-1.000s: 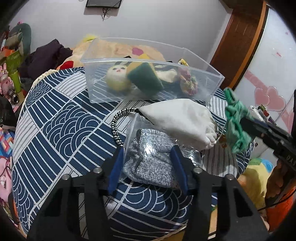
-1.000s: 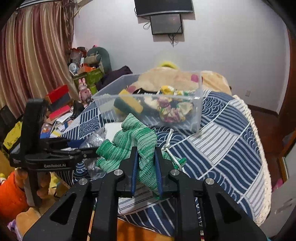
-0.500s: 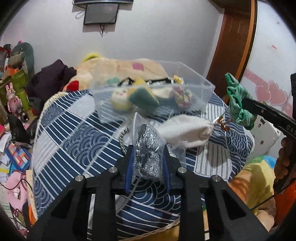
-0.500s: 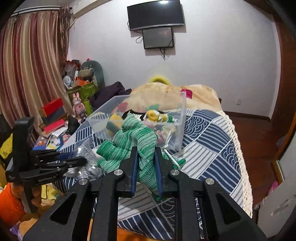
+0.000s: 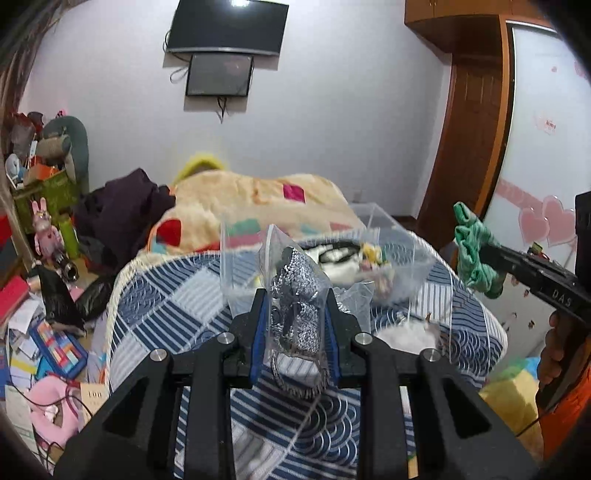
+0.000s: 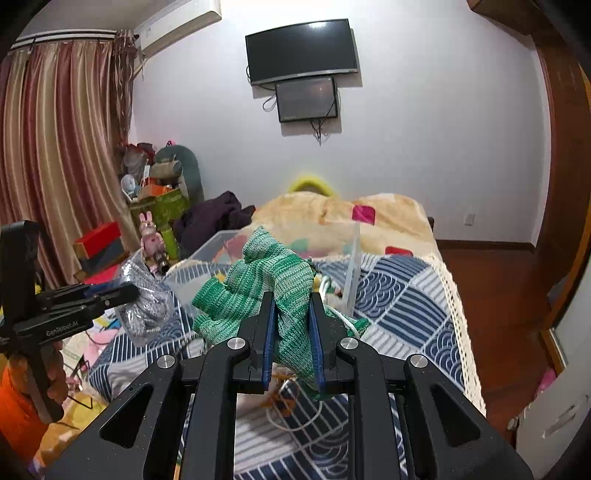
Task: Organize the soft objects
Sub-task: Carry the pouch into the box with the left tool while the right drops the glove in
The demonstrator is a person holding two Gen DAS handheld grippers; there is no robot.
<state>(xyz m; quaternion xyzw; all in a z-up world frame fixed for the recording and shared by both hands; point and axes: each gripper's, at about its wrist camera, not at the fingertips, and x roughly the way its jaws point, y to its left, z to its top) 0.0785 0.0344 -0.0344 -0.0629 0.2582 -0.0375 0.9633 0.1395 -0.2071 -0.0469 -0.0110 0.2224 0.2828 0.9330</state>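
Left gripper (image 5: 294,325) fingers clamped on grey knit item in a clear plastic bag (image 5: 295,299), held aloft. Right gripper (image 6: 291,332) fingers clamped on green knitted cloth (image 6: 266,284), also aloft. Clear plastic bin (image 5: 399,254) sits ahead of and below both; left looks nearer.

A curved black television (image 6: 301,50) hangs on the white wall with a smaller dark screen (image 6: 307,99) mounted just beneath it, cables dangling below. Striped red and beige curtains (image 6: 55,147) cover the left side under an air conditioner (image 6: 177,20). A beige blanket with coloured patches (image 5: 255,199) lies heaped beyond the blue and white patterned cover (image 5: 162,295). A pink rabbit figure (image 5: 45,232) stands amid clutter beside a green box (image 5: 55,188). A brown wooden door (image 5: 469,147) adjoins a panel with pink hearts (image 5: 546,221)
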